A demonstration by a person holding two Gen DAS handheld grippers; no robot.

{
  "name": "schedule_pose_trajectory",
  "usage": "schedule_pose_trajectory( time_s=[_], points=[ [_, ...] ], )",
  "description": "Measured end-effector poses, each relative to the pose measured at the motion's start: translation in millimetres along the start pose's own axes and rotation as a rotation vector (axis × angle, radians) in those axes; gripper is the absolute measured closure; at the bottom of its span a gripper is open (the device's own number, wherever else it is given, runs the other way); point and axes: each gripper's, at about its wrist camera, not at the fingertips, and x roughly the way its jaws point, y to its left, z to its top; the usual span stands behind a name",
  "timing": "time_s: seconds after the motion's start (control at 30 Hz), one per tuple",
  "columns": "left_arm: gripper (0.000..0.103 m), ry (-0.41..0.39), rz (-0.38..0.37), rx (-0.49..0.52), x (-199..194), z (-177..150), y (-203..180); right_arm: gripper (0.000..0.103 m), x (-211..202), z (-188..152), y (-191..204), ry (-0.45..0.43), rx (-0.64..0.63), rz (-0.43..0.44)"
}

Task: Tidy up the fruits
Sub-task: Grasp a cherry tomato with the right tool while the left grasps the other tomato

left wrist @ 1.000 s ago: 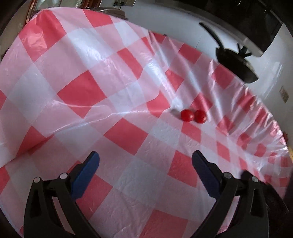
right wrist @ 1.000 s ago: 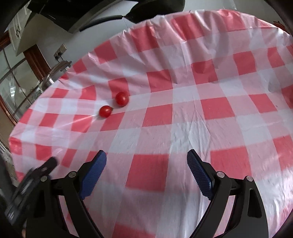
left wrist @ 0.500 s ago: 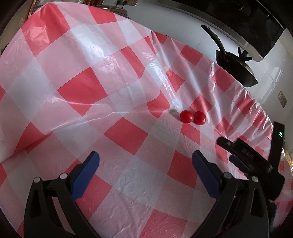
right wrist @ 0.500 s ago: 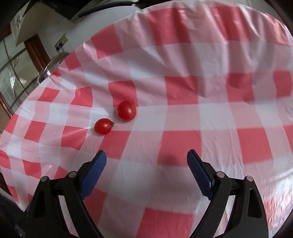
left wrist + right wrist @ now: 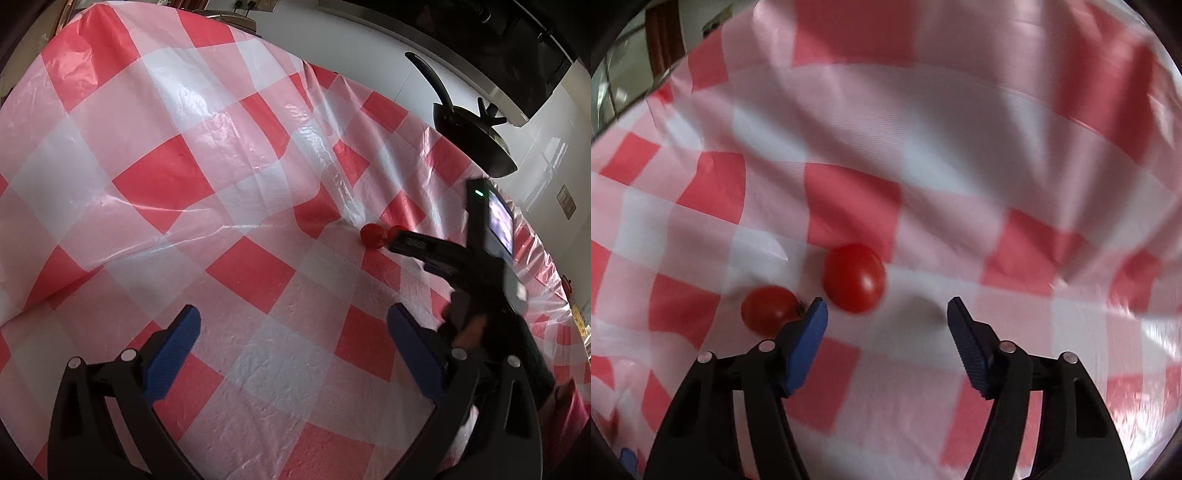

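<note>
Two small red tomatoes lie side by side on the red-and-white checked tablecloth (image 5: 960,184). In the right wrist view the rounder tomato (image 5: 854,277) sits just ahead of my open right gripper (image 5: 886,314), near its left finger. The second tomato (image 5: 770,309) lies left of that finger, outside the jaws. In the left wrist view one tomato (image 5: 373,235) shows fully; the other (image 5: 394,231) is mostly hidden behind the right gripper's body (image 5: 461,258). My left gripper (image 5: 291,325) is open and empty, well back from the tomatoes.
A black frying pan (image 5: 476,144) stands on the white counter beyond the table's far edge. The tablecloth (image 5: 184,166) is wrinkled, with a raised fold running across the middle. The table edge drops off at the right.
My right gripper has moved forward and down to the tomatoes, which now sit right at its fingertips. It has come into the left wrist view. The left gripper has hardly moved.
</note>
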Motion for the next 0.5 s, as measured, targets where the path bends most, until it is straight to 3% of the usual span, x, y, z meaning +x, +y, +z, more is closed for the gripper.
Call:
schedule_pose_trajectory(
  time_s=[0.1, 0.13, 0.17, 0.23, 0.33, 0.5],
  points=[
    [0.002, -0.001, 0.000, 0.002, 0.1, -0.1, -0.2, 0.048, 9.5, 9.0, 11.0, 0.007, -0.034, -0.020],
    [0.002, -0.002, 0.000, 0.002, 0.0, -0.2, -0.4, 0.062, 10.1, 10.5, 13.5, 0.003, -0.048, -0.018],
    [0.002, -0.003, -0.001, 0.002, -0.5, -0.5, -0.2, 0.068, 8.9, 10.8, 15.9, -0.002, -0.072, -0.009],
    [0.002, -0.003, 0.001, 0.004, 0.2, -0.2, -1.1, 0.068, 0.1, 5.8, 10.3, -0.008, -0.057, 0.013],
    [0.002, -0.002, 0.004, 0.011, 0.4, -0.6, -2.9, 0.068, -33.7, -16.8, -19.1, -0.070, 0.076, 0.110],
    [0.002, -0.004, 0.011, 0.020, 0.3, -0.6, -5.2, 0.068, -77.2, -74.8, -79.2, -0.140, 0.285, 0.188]
  ],
)
